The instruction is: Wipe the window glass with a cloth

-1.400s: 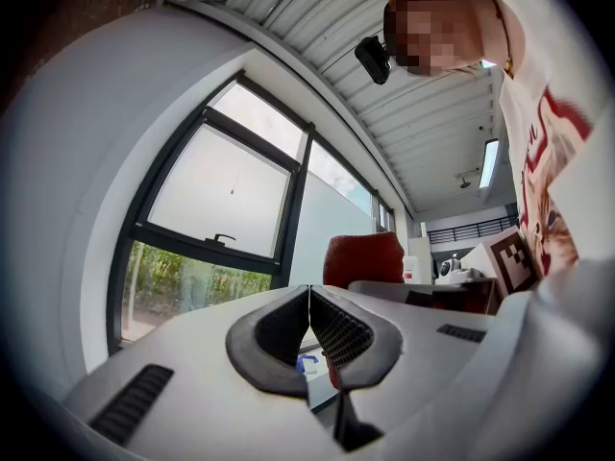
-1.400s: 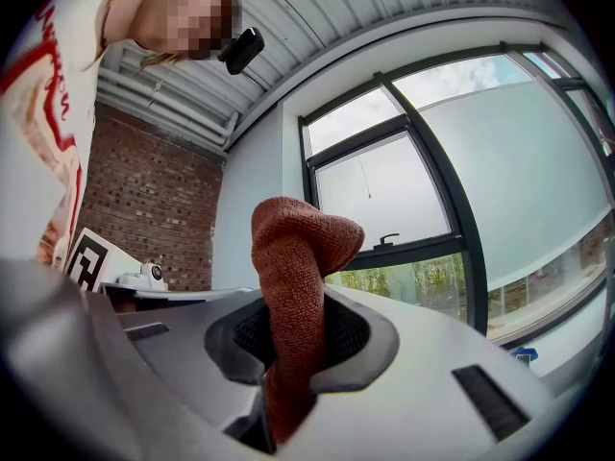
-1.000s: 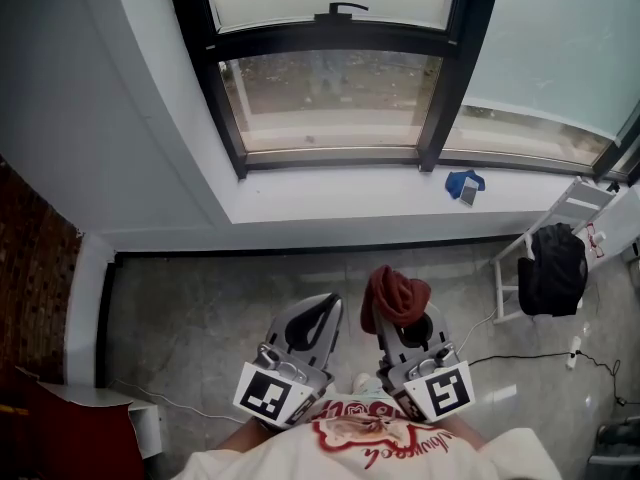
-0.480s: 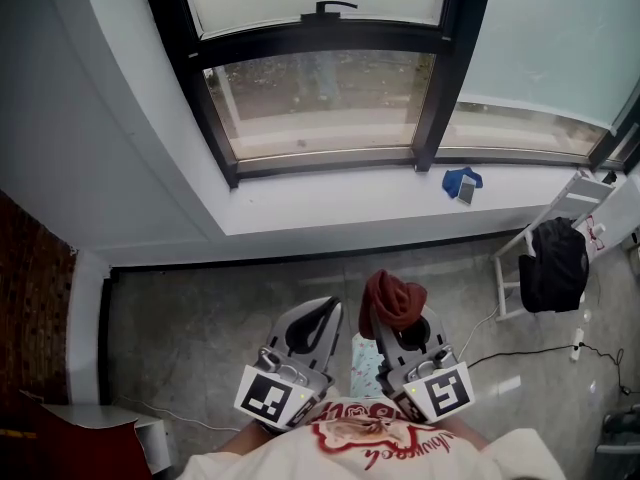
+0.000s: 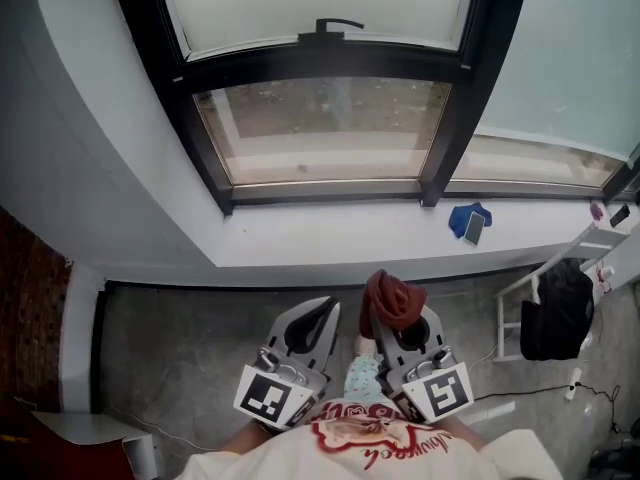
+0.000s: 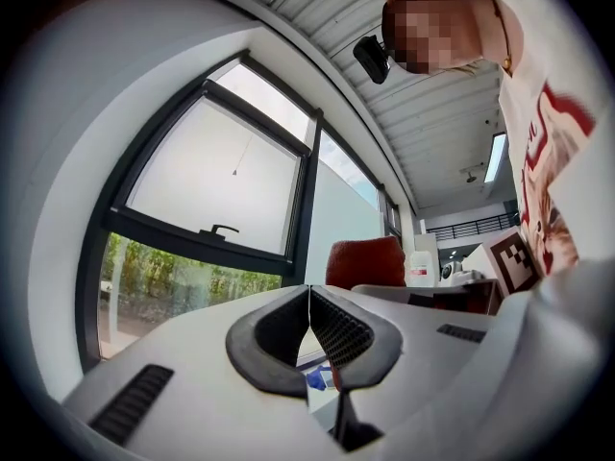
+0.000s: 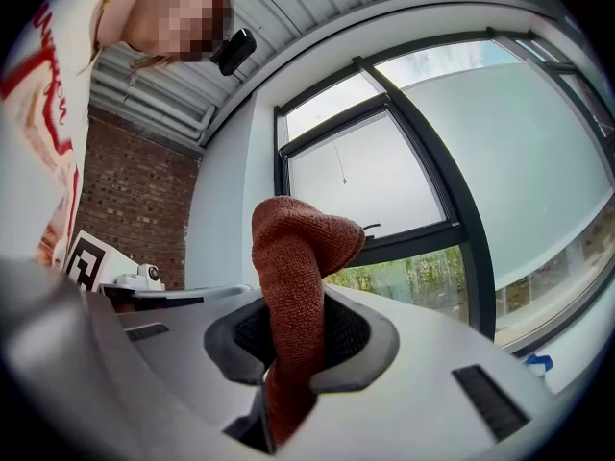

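Plainly, the right gripper (image 7: pixel 293 344) has its fingers (image 7: pixel 354 332) clamped on a rust-red cloth (image 7: pixel 300 257); the fabric is pinched low down so that a thick folded wad stands up past the fingertips, which I judge puts a soft pad foremost to meet the pane (rather than hard plastic). The weave looks nubbly and looped, like towelling or microfibre; it holds a rounded, drooping crest. The left gripper (image 6: pixel 309 301) carries nothing; its ribbed black fingers (image 6: pixel 338 332) are pressed together tip to tip, and it sits just beside the right one, probably parked out of the way. Both are held low against the person's body, over the grey stone-look floor (image 5: pixel 190 338); the window glass (image 5: pixel 325 128) lies well ahead of the fingertips, beyond a white sill (image 5: pixel 330 240), so wiping has not begun. The glass is smooth, set in a black frame (image 5: pixel 300 63) with a slim handle (image 5: pixel 335 25); a small blue item (image 5: pixel 467 220) lies on the sill ahead of the right fingers.
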A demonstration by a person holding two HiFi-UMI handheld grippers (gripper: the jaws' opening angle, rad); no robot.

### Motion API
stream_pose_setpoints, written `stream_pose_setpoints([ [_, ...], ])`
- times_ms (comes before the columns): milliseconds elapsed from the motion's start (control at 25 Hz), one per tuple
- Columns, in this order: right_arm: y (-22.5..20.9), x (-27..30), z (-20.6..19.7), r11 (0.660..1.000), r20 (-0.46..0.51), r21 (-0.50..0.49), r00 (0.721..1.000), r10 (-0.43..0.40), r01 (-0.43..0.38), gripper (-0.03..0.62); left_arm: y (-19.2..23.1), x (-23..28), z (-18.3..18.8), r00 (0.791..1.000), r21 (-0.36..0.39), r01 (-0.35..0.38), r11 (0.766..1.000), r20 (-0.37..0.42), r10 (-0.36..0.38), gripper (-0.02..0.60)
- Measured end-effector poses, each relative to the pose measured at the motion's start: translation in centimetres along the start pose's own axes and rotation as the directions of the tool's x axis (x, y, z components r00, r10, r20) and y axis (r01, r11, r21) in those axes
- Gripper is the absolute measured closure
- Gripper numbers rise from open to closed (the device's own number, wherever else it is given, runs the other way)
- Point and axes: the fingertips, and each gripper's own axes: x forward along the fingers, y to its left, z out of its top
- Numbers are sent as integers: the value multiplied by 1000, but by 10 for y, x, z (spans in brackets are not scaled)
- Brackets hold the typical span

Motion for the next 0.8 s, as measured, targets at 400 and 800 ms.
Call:
stream_pose_setpoints([
  [400, -145, 96, 30, 998, 15, -45, 999, 46, -45, 513, 47, 165, 7, 997, 4, -58, 998, 43, 57, 560],
  [800, -199, 153, 15, 999, -29, -8, 999, 41, -42, 513, 88, 235, -2, 993, -1, -119, 993, 26, 119, 560],
])
